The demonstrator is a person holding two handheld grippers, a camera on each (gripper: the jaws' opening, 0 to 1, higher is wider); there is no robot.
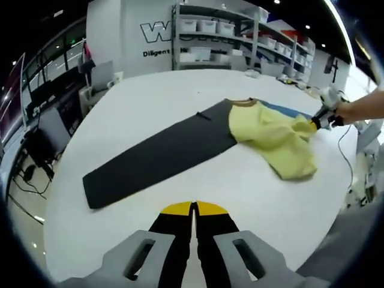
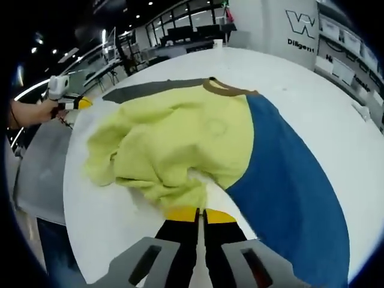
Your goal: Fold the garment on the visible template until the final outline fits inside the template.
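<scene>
Soft matt cloth garment on a smooth white table.

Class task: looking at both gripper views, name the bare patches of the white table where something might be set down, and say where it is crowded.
Bare: white table beyond the dark template, and the strip between it and the left gripper. Crowded: where the yellow garment bunches against the right gripper, beside the blue template.

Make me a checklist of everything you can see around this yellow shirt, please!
Surface: big white round table.
Job's things: crumpled pale yellow garment with brown collar lying partly on a blue template panel and a dark grey template panel.
Clutter: small items at the table's far edge, too small to tell.
Grippers: left hand-held gripper shut, empty; right hand-held gripper shut on the garment's edge.
Cables: black cables on floor.
Surroundings: shelving with white bins.
</scene>
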